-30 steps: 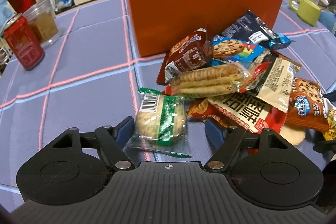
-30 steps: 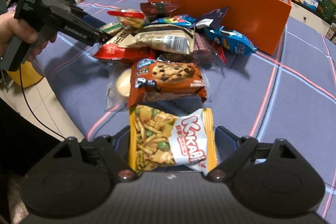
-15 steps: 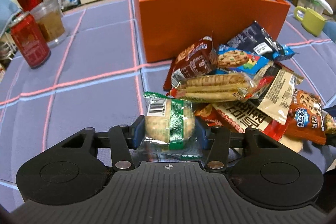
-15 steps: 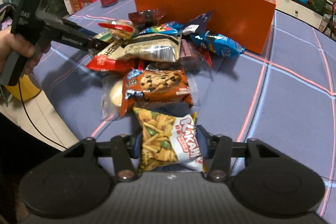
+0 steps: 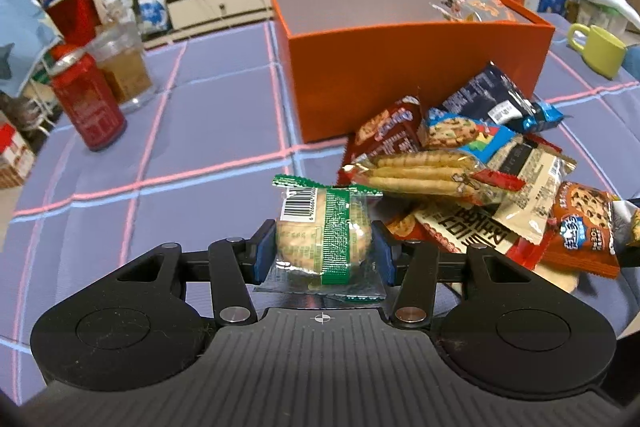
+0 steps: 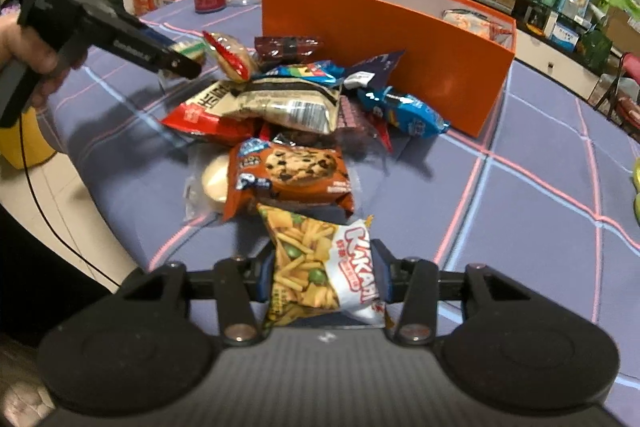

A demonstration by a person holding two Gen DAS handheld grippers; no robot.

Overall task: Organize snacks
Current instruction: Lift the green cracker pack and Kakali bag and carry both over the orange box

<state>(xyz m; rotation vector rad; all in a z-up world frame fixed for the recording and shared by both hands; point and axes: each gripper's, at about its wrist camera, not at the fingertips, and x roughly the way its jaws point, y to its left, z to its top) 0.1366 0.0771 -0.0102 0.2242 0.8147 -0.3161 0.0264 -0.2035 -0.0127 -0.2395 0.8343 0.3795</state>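
My left gripper (image 5: pixel 323 261) is shut on a green-striped cracker packet (image 5: pixel 324 223), held a little above the blue tablecloth, left of the snack pile (image 5: pixel 460 179). In the right wrist view the left gripper (image 6: pixel 176 61) shows at the pile's far left with the packet in it. My right gripper (image 6: pixel 322 277) has its jaws closing on a yellow-and-white mixed-snack bag (image 6: pixel 316 259), and both pads press its sides. A chocolate-chip cookie packet (image 6: pixel 292 171) lies just beyond it. The open orange box (image 5: pixel 400 67) stands behind the pile with one packet (image 5: pixel 468 5) inside.
A red can (image 5: pixel 88 103) and a glass jar (image 5: pixel 124 67) stand at the left of the table, and a yellow-green mug (image 5: pixel 600 51) sits at the right. The table edge (image 6: pixel 132 227) runs close on the left in the right wrist view. A hand (image 6: pixel 24 47) holds the left gripper.
Both grippers went from open around their packets to closed on them. The left one has lifted the cracker packet slightly off the cloth.
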